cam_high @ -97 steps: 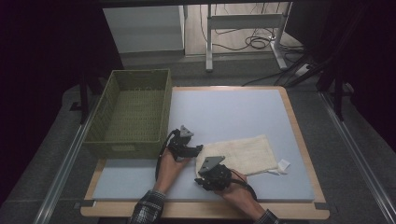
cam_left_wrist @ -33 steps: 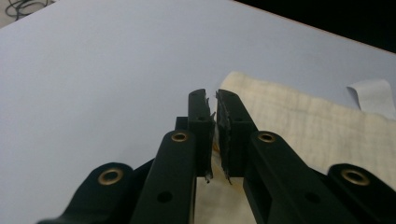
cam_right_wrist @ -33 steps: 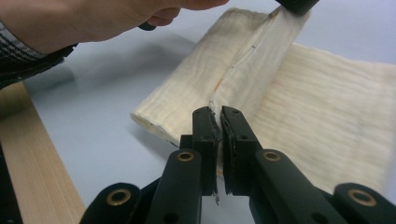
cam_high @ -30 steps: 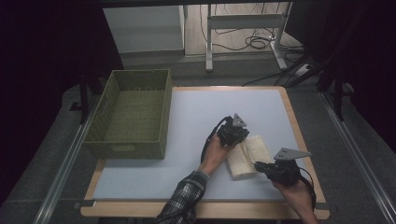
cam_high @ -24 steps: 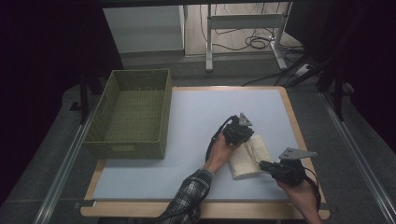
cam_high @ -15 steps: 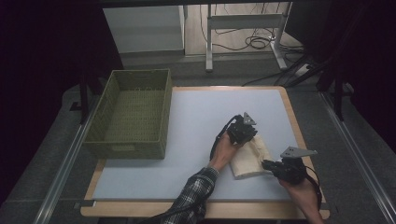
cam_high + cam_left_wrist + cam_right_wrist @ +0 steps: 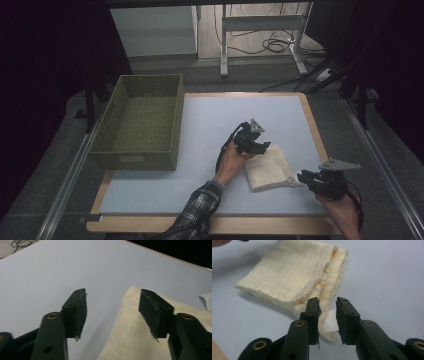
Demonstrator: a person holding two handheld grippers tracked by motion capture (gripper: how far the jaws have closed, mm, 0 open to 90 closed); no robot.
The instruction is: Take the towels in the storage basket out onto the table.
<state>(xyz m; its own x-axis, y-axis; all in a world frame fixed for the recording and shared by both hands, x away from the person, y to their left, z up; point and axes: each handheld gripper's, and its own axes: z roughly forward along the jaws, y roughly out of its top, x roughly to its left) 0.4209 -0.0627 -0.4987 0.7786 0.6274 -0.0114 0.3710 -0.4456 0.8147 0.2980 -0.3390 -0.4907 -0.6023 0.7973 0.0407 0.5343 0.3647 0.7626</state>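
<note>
Pale blue table (image 7: 200, 190), folded cream cloth (image 7: 267, 167) lies right of centre: soft, light, floppy, layers will slide, so pinch all layers at a corner; your left gripper (image 7: 112, 312) and right gripper (image 7: 328, 315) have just been opening, jaws apart, nothing clamped

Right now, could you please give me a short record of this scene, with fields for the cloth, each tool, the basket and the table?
cloth: folded cream cloth, lying flat on the table's right part
left tool: left tool at the cloth's far left corner; jaws have just been opening, pads clear of the fabric
right tool: right tool at the cloth's near right corner; jaws have just been opening, white tag between them
basket: green woven basket, at the table's left side
table: pale blue table, wooden edge
</note>
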